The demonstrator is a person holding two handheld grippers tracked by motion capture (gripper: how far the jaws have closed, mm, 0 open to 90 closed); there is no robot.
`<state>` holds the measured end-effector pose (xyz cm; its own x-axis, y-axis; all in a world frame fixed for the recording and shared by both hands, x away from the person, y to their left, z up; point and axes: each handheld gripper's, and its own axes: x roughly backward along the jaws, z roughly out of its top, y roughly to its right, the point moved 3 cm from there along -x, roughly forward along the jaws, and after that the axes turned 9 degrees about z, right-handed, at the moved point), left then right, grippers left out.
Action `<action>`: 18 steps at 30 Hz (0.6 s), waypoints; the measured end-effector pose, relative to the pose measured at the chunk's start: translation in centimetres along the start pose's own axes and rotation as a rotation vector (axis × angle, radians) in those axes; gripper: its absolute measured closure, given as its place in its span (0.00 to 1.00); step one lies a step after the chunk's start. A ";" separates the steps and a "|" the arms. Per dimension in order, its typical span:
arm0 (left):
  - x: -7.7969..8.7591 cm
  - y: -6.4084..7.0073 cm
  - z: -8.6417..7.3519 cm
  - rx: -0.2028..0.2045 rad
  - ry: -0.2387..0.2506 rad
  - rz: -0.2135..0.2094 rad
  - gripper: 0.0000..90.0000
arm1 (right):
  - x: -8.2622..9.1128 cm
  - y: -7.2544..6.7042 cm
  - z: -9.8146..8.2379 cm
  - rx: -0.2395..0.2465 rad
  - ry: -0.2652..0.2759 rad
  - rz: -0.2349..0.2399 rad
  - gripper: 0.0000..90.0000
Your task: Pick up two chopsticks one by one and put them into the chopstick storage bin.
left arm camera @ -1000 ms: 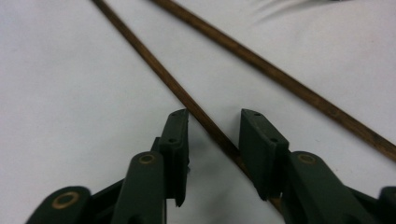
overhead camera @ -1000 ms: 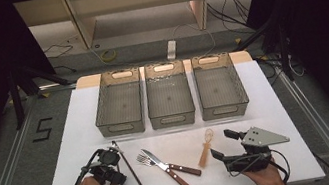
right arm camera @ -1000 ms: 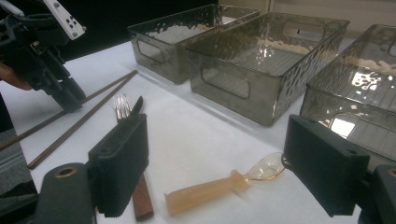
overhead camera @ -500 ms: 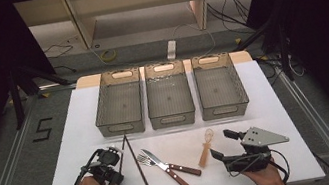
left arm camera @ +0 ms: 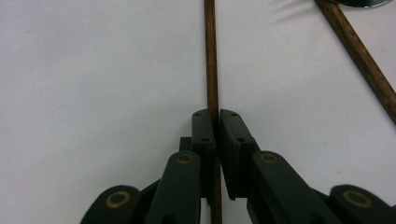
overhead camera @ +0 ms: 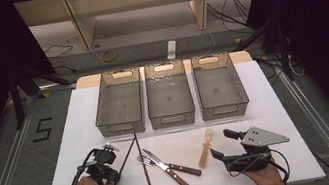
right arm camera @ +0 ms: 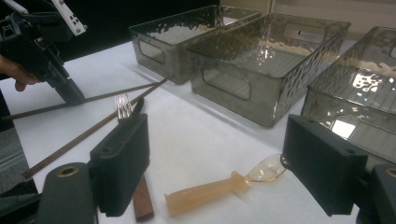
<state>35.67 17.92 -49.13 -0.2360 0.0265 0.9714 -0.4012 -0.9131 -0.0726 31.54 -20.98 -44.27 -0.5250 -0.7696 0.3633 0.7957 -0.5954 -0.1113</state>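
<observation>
Two dark wooden chopsticks lie crossed at their far tips on the white table (overhead camera: 276, 104). My left gripper (overhead camera: 107, 174) (left arm camera: 217, 114) has just been closing and is now shut on one chopstick (left arm camera: 211, 60) (overhead camera: 124, 161), which runs straight between its pads. The other chopstick (overhead camera: 146, 176) (left arm camera: 359, 56) lies free beside it. Near the front right, my right gripper (overhead camera: 223, 144) (right arm camera: 222, 154) stands open with nothing between its jaws. A translucent amber spoon (overhead camera: 205, 147) (right arm camera: 219, 189) lies on the table just ahead of it.
A fork and a knife (overhead camera: 172, 168) with wooden handles lie between the chopsticks and the spoon. Three smoky see-through bins (overhead camera: 122, 127) (overhead camera: 173, 120) (overhead camera: 225, 111) stand in a row at the back. The person's hands come in at the front edge.
The left gripper's jaws have closed on one chopstick. Both chopsticks have shifted a little right, and the gripped one now slants towards the left hand. The right gripper has not moved.
</observation>
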 end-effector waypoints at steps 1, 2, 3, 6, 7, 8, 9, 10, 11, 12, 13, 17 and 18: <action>0.0 0.0 0.0 0.002 0.000 -0.002 0.94 | 0.0 0.0 0.0 0.000 0.000 0.000 0.26; 0.0 -0.1 0.0 0.003 0.001 -0.004 0.94 | 0.0 0.0 0.0 0.001 -0.001 -0.001 0.26; 0.0 -0.1 0.0 0.000 -0.002 -0.006 0.94 | 0.0 0.0 0.0 0.001 -0.002 -0.001 0.26; 0.0 -0.2 0.0 0.004 0.007 -0.002 0.94 | 0.0 0.0 0.0 0.002 -0.001 0.000 0.26; 0.1 -0.2 0.0 0.003 0.007 0.001 0.94 | 0.0 0.0 0.0 0.002 -0.001 0.000 0.26; 0.1 -0.2 0.0 0.005 0.010 -0.003 0.94 | 0.0 0.0 0.0 0.003 0.003 0.000 0.26; 0.1 -0.3 0.0 0.014 0.019 0.002 0.94 | 0.0 0.0 0.0 0.004 0.004 0.000 0.26; 0.1 -0.3 0.0 0.010 0.014 -0.003 0.94 | 0.0 0.0 0.0 0.004 0.004 -0.001 0.26; 0.1 -0.3 0.0 0.010 0.014 -0.003 0.94 | 0.1 0.0 0.0 0.006 -0.001 -0.005 0.26; 0.2 -0.3 -0.1 0.009 0.014 -0.005 0.94 | 0.1 0.0 0.0 0.008 -0.002 -0.006 0.26; 0.3 -0.3 -0.1 0.005 0.014 -0.003 0.94 | 0.1 0.0 0.0 0.008 -0.002 -0.006 0.26; 1.0 -0.6 -0.2 0.009 0.040 0.006 0.94 | 0.1 0.0 0.1 0.004 0.004 -0.001 0.26; 1.1 -0.7 -0.3 0.017 0.045 0.005 0.94 | 0.1 0.0 0.0 0.004 0.004 -0.001 0.26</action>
<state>35.43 18.65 -48.11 -0.2779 0.0403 0.9598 -0.3848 -0.9201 -0.0728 31.50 -21.02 -44.20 -0.5271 -0.7699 0.3597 0.7962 -0.5954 -0.1076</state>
